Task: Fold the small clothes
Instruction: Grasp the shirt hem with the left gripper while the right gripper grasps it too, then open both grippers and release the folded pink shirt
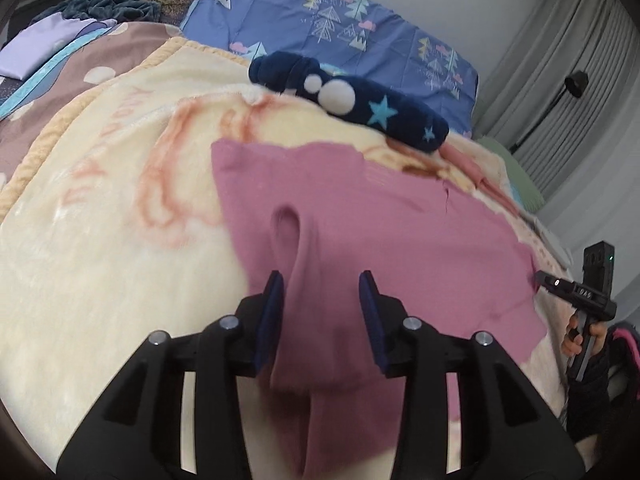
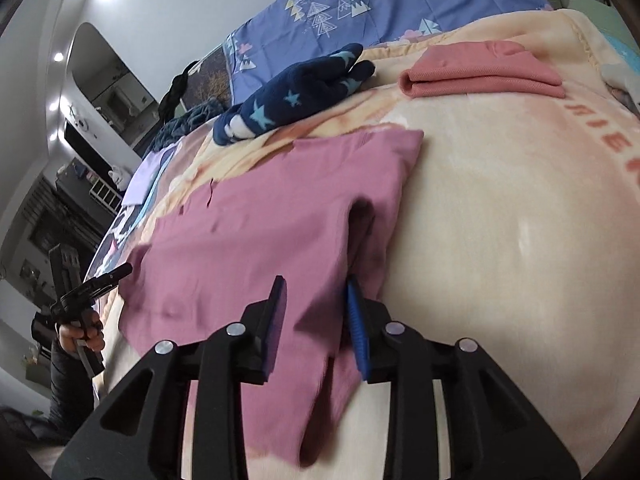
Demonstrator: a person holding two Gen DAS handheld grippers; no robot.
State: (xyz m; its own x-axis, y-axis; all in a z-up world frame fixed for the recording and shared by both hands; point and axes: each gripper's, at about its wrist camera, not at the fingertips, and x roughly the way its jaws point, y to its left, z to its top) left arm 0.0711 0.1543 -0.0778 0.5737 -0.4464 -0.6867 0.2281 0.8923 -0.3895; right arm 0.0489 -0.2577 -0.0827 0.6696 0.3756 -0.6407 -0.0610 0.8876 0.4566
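Note:
A mauve-pink garment (image 1: 400, 232) lies spread on the cream blanket (image 1: 100, 240), with a raised crease running toward me. My left gripper (image 1: 322, 296) stands open over its near edge, the crease between the blue pads without being pressed. At the cloth's far right corner I can make out the right gripper (image 1: 544, 278). In the right wrist view the same pink garment (image 2: 260, 216) lies under my right gripper (image 2: 316, 300), open, a fold of cloth rising between its pads. The left gripper (image 2: 124, 270) shows at the left edge, held by a hand.
A navy star-patterned garment (image 2: 288, 100) lies just beyond the pink one. A folded salmon garment (image 2: 480, 72) rests farther back right. A blue tree-print quilt (image 1: 320, 12) lies behind, and grey curtains (image 1: 580, 60) hang at the right. Cream blanket (image 2: 500, 220) stretches to the right.

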